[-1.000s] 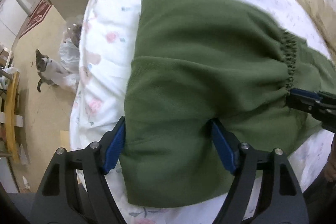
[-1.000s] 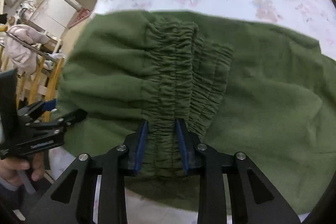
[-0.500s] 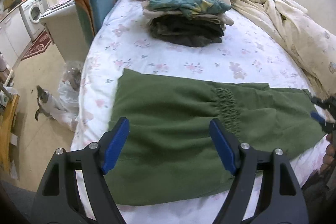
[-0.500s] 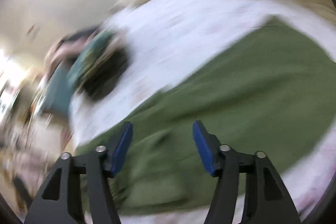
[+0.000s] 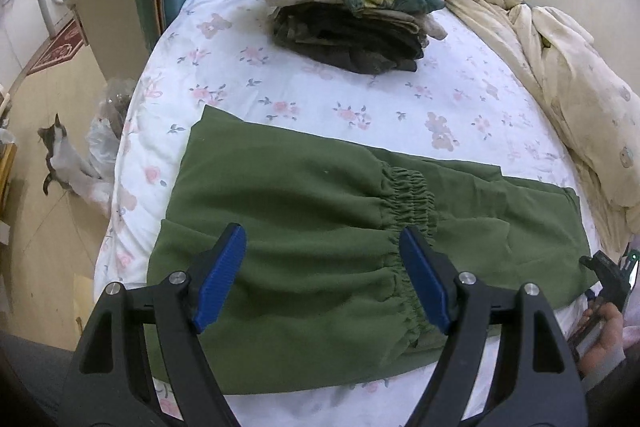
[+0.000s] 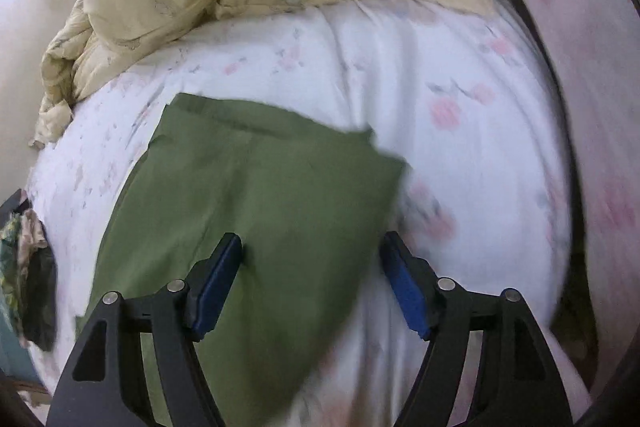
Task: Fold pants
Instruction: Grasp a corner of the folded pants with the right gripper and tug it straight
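The green pants point(image 5: 304, 227) lie flat on the bed point(image 5: 360, 99), near its front edge, already folded partway with the waistband on top. Both the left gripper point(image 5: 322, 279) and right gripper point(image 6: 310, 283) gape wide, holding nothing; further folds seem left.

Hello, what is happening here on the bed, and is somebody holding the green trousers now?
A person is folding green pants on a flowered bed sheet, with one hand-held gripper in each hand. The pants lie flat, partly folded. The left hand-held gripper and the right hand-held gripper are both open above the cloth, gripping nothing. A stack of folded clothes sits farther back.
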A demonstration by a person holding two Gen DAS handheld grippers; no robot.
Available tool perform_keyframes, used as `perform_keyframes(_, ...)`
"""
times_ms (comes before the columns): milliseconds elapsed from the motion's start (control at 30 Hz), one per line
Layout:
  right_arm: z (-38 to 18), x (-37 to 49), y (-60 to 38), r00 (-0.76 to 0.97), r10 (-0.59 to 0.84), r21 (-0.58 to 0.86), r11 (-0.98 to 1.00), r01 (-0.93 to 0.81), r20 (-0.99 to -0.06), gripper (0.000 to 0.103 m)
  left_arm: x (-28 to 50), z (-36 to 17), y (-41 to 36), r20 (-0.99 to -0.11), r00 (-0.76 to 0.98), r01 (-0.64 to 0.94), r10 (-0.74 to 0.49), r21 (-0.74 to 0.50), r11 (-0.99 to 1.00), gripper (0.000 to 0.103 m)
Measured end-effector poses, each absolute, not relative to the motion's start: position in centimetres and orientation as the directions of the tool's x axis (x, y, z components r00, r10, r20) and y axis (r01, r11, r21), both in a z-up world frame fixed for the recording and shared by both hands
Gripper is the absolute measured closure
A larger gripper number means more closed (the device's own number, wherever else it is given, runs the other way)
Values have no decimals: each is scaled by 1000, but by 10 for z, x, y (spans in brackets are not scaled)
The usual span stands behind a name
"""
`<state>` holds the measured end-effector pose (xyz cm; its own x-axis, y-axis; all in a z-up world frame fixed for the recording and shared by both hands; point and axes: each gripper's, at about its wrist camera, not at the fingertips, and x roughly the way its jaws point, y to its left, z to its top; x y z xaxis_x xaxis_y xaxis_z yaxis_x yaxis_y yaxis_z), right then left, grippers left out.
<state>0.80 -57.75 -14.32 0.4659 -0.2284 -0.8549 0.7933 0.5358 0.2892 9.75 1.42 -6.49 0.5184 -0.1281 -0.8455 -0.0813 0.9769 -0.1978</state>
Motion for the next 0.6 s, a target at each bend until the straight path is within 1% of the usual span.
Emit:
perform_keyframes(33, -144, 10, -578, 477, -245, 283, 551, 785, -844, 59, 97, -65, 16, -845, 519, -88, -127, -201, 976, 27)
perform_keyframes(67, -143, 12, -582, 484, -255, 279, 562, 779, -837, 66, 97, -65, 18, -845, 520, -93, -128, -205, 974, 27)
perform_keyframes(100, -143, 15, -584, 498, -248, 296, 560, 774, -831, 87, 96, -65, 21, -844, 520, -98, -132, -213, 972, 27)
perform_keyframes(133, -141, 12, -583, 518, -230, 321, 563, 761, -824, 93, 96, -65, 22, -843, 520, -100, -133, -215, 971, 27)
perform_keyframes(167, -139, 16, -583, 521, -233, 317, 573, 756, -821, 94, 96, -65, 24, -843, 521, -103, -133, -216, 971, 27)
perform_keyframes(200, -129, 16, -581, 519, -285, 282, 586, 760, -806, 98, 96, -65, 25, -843, 521, -106, -130, -216, 971, 27)
perform_keyframes(300, -110, 25, -571, 532, -369, 217, 629, 746, -762, 98, 96, -64, 29, -843, 521, -113, -135, -225, 968, 27)
perform_keyframes(367, -93, 22, -560, 585, -386, 220, 669, 710, -713, 101, 96, -62, 31, -840, 523, -116, -145, -238, 964, 27)
perform_keyframes(433, -72, 20, -547, 674, -373, 244, 732, 636, -638, 101, 95, -59, 31, -836, 526, -116, -155, -251, 961, 27)
perform_keyframes(500, -47, 21, -525, 756, -342, 230, 812, 537, -558, 101, 93, -58, 32, -834, 526, -113, -163, -259, 959, 27)
perform_keyframes(533, -38, 23, -516, 788, -307, 231, 843, 485, -534, 101, 91, -57, 32, -833, 526, -109, -171, -266, 958, 27)
perform_keyframes(600, -21, 24, -491, 854, -167, 260, 908, 328, -493, 101, 89, -55, 31, -830, 528, -102, -181, -274, 956, 27)
